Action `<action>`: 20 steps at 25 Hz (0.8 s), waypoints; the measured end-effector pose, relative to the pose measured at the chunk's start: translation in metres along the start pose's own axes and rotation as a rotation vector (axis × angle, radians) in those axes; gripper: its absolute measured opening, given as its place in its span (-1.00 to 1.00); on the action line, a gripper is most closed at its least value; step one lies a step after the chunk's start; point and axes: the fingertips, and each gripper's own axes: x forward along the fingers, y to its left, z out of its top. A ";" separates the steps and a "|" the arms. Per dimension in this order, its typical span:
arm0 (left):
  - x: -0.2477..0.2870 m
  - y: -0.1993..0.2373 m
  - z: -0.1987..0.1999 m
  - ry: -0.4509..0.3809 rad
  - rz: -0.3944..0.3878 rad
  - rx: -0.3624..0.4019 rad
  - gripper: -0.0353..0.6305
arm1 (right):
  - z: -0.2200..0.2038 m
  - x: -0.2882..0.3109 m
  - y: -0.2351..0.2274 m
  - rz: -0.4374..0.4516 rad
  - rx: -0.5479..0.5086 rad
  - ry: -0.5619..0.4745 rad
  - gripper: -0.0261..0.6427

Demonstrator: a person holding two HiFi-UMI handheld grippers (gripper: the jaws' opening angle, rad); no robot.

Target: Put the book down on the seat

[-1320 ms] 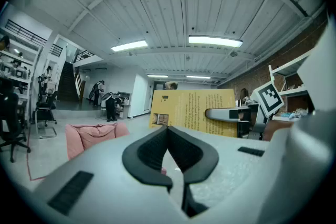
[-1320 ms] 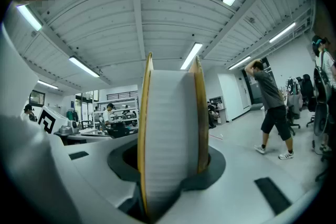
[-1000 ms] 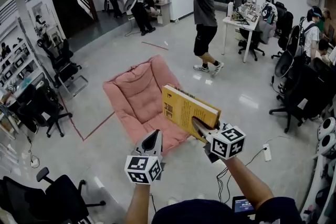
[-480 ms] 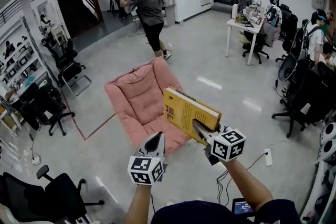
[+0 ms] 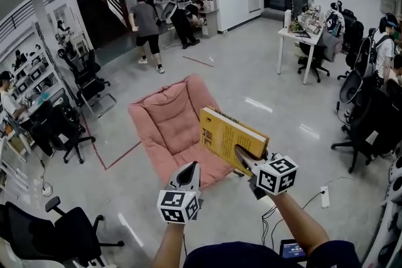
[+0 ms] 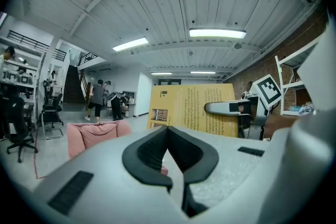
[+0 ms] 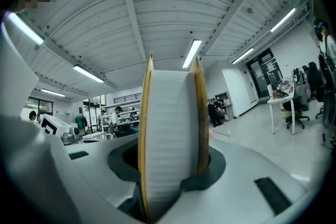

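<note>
A thick yellow book [image 5: 225, 134] is held in the air on edge, its lower corner clamped by my right gripper [image 5: 242, 154]. In the right gripper view the white page block [image 7: 170, 134] fills the space between the jaws of that gripper [image 7: 170, 165]. A pink floor seat [image 5: 168, 127] lies on the floor just beyond and left of the book, and the book's lower edge hangs over its right side. My left gripper [image 5: 187, 174] is shut and empty, pointing at the seat's near edge. In the left gripper view the closed left gripper [image 6: 168, 136] faces the book's cover [image 6: 189, 110] and the seat [image 6: 97, 132].
Office chairs [image 5: 72, 135] stand along the left, more [image 5: 370, 116] at the right. A white desk [image 5: 308, 37] is at the back right. A person [image 5: 148, 25] walks at the back left. Red tape [image 5: 113, 160] and a power strip [image 5: 325, 196] lie on the floor.
Both grippers and the book have shifted slightly right in the head view, closer to the seat. The walking person has crossed from the back right to the back left. The grip on the book is unchanged.
</note>
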 end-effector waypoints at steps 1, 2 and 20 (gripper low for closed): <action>0.002 -0.002 -0.002 0.000 0.006 -0.001 -0.88 | 0.000 -0.001 -0.004 0.002 0.001 -0.002 -0.45; 0.004 -0.004 -0.003 0.001 0.012 -0.002 -0.88 | 0.000 -0.002 -0.008 0.004 0.002 -0.002 -0.45; 0.017 -0.018 -0.016 0.060 0.035 0.013 -0.88 | -0.010 -0.008 -0.028 0.024 0.030 0.026 -0.45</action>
